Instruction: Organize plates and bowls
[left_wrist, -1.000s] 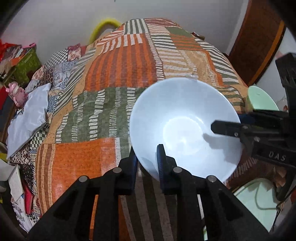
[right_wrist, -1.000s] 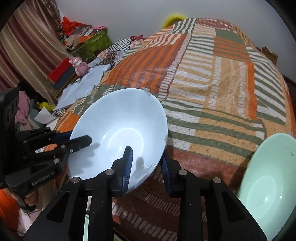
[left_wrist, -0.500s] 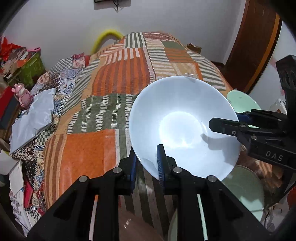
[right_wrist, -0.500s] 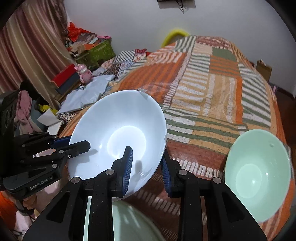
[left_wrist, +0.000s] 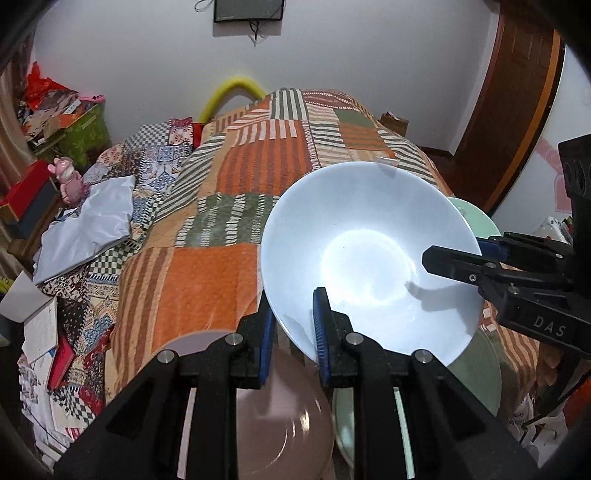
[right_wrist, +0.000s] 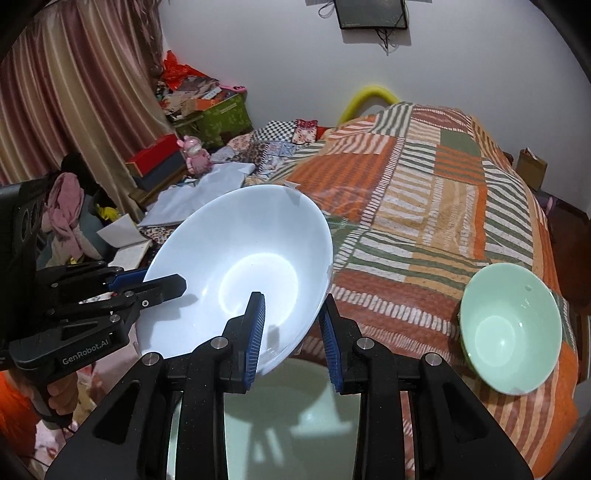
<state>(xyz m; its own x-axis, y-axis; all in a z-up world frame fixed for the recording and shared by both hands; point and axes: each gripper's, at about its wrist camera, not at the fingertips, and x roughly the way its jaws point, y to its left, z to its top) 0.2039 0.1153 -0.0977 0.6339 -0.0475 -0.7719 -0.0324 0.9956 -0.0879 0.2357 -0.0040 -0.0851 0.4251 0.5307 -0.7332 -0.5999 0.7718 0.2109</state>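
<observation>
Carrying the white bowl (left_wrist: 369, 254) with each hand-held gripper (left (left_wrist: 293, 332), right (right_wrist: 291, 332)) pinching its rim, I need a stacking spot next.

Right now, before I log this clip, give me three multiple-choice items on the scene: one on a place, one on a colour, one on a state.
1. Where does the small green bowl sit?
A. on the patchwork bedspread
B. inside the white bowl
C. on the floor

2. What colour is the plate under the left gripper?
A. yellow
B. pinkish brown
C. blue

3. How is the white bowl held?
A. resting free on the bed
B. by the left gripper alone
C. by both grippers, each pinching the rim

Answers: 1 A, the right wrist view shows it standing on the cover, apart from the other dishes. 2 B, the left wrist view shows that tint below the fingers. 3 C, the right gripper and the left each have one finger inside and one outside the rim.
</observation>
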